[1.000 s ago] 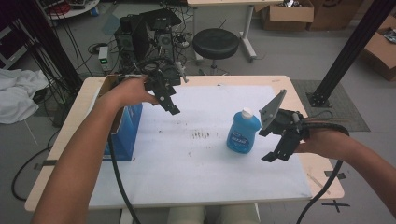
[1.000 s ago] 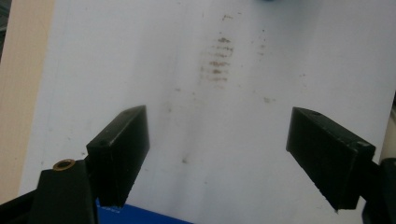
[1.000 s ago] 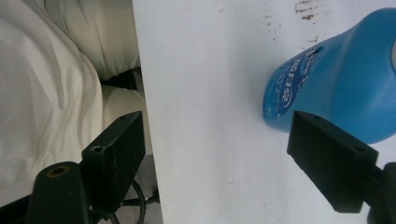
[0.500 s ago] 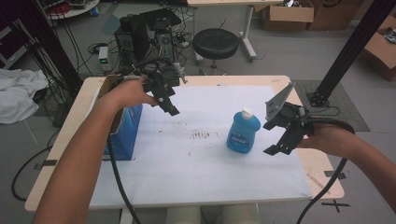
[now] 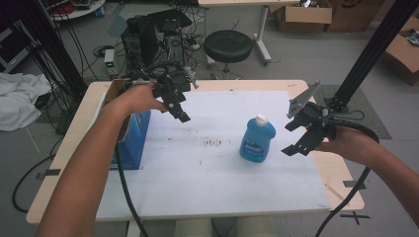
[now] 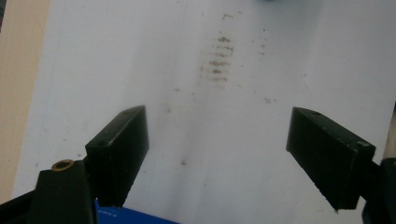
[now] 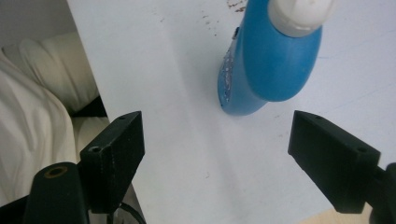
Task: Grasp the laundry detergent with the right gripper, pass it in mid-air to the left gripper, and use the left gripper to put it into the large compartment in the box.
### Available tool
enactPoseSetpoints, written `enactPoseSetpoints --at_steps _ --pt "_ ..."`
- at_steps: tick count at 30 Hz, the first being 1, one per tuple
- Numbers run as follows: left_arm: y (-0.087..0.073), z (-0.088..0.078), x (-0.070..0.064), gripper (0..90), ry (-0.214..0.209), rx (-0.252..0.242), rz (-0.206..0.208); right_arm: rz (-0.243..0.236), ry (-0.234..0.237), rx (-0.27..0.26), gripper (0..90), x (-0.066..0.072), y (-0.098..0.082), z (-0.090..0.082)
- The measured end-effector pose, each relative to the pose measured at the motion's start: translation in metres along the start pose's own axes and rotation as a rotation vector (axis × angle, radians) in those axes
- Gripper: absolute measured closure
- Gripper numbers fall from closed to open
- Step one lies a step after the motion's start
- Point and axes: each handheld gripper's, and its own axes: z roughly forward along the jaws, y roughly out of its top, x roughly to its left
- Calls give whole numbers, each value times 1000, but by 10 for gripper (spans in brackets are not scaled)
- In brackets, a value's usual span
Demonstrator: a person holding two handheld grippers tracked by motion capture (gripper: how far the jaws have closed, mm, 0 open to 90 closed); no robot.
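We see the blue plastic bottle with a white cap (image 5: 257, 139) standing upright on the white sheet (image 5: 207, 173) that covers the wooden table (image 5: 84, 128), right of the middle. Our right gripper (image 5: 291, 137) hovers just beside it on its right, jaws spread wide and grasping nothing; in the right gripper view the bottle (image 7: 266, 60) sits ahead, between the jaws' lines but apart from them. Our left gripper (image 5: 179, 112), likewise released, hangs above the sheet near the blue cardboard box (image 5: 132, 143) at the table's left.
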Motion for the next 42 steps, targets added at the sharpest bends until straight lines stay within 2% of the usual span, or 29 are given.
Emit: enactPoseSetpoints --at_steps 2,7,16,17,23,28,34,42 --pt "0 1 1 217 0 2 2 28 -6 -11 184 -5 -3 2" --pt "0 2 2 217 -1 5 -1 60 -7 -42 182 -11 -9 6" --pt "-1 1 2 217 -1 5 -4 76 -10 -70 177 -20 -17 17" --pt "-2 2 2 216 0 4 -6 84 -13 -96 177 -22 -20 19" --pt "-3 1 3 217 0 8 -6 99 -18 -151 175 -25 -27 26" --pt "-3 2 3 216 -2 9 -5 126 -7 -202 170 -29 -36 41" --pt "-5 3 4 217 -2 8 -8 133 1 -225 170 -32 -43 52" --pt "-4 3 5 217 -2 7 -10 140 10 -292 169 -35 -52 65"
